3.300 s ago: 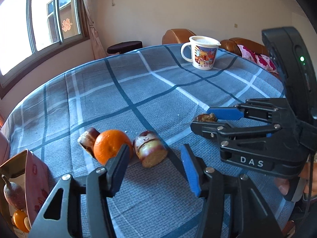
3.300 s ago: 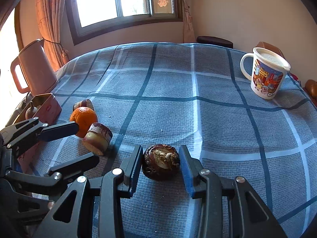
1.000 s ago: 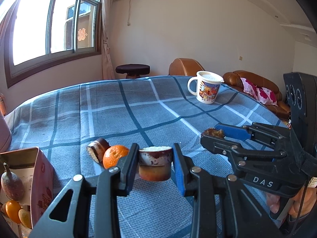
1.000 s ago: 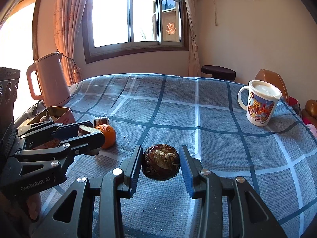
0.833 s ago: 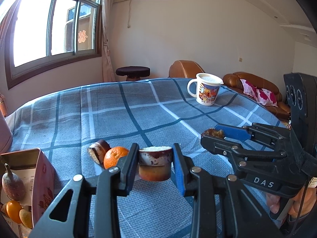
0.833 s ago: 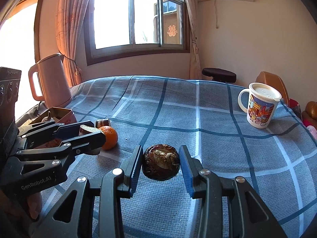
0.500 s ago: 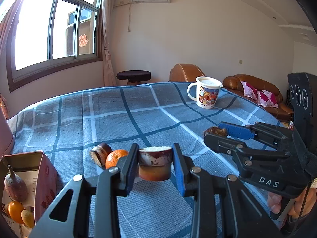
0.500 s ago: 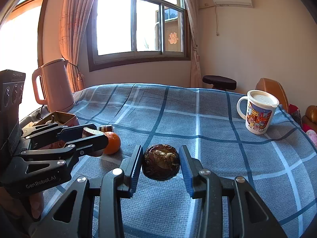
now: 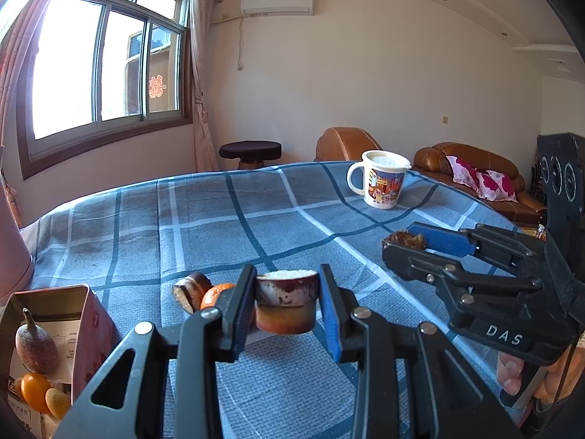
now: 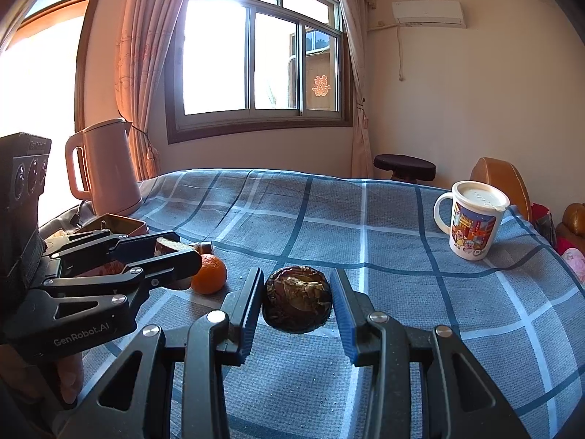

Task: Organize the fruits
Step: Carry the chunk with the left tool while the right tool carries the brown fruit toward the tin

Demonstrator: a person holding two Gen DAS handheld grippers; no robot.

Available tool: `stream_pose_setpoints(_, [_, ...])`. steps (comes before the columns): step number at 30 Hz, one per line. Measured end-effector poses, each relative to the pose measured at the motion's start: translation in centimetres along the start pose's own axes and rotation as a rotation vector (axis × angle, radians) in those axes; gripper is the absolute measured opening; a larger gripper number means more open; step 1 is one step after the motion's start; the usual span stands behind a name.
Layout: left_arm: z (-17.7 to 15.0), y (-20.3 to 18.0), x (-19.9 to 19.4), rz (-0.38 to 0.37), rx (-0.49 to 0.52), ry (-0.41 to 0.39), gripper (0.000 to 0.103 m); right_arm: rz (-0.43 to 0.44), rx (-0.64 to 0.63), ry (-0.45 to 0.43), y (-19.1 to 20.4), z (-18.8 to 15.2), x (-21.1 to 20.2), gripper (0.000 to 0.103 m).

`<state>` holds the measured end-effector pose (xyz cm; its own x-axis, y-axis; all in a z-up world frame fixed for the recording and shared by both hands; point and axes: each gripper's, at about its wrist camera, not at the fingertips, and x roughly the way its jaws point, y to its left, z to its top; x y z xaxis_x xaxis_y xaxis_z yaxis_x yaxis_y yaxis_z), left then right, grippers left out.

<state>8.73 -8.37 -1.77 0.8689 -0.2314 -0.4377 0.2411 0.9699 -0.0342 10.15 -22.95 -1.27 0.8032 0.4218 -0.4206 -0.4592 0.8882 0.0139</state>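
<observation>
Fruit was found partly sorted. A cut piece [image 9: 286, 305] was clamped in the left gripper [image 9: 287, 309], a dark round fruit [image 10: 298, 303] in the right gripper [image 10: 297, 305], both mid-frame. An orange [image 9: 215, 294] remained on the cloth; several lay in the box [image 9: 91, 333], lower left.

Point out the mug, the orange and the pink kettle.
mug [image 10: 471, 225], right wrist view, on its printed side.
orange [image 10: 209, 274], right wrist view, middle of its peel.
pink kettle [image 10: 109, 179], right wrist view, on its body.
</observation>
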Motion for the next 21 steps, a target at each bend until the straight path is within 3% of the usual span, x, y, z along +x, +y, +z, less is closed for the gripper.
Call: stream_pose_setpoints(21, [0.1, -0.1, -0.9, 0.026, 0.01, -0.051, 0.035, -0.004, -0.012, -0.062, 0.3, -0.1, -1.2, 0.04])
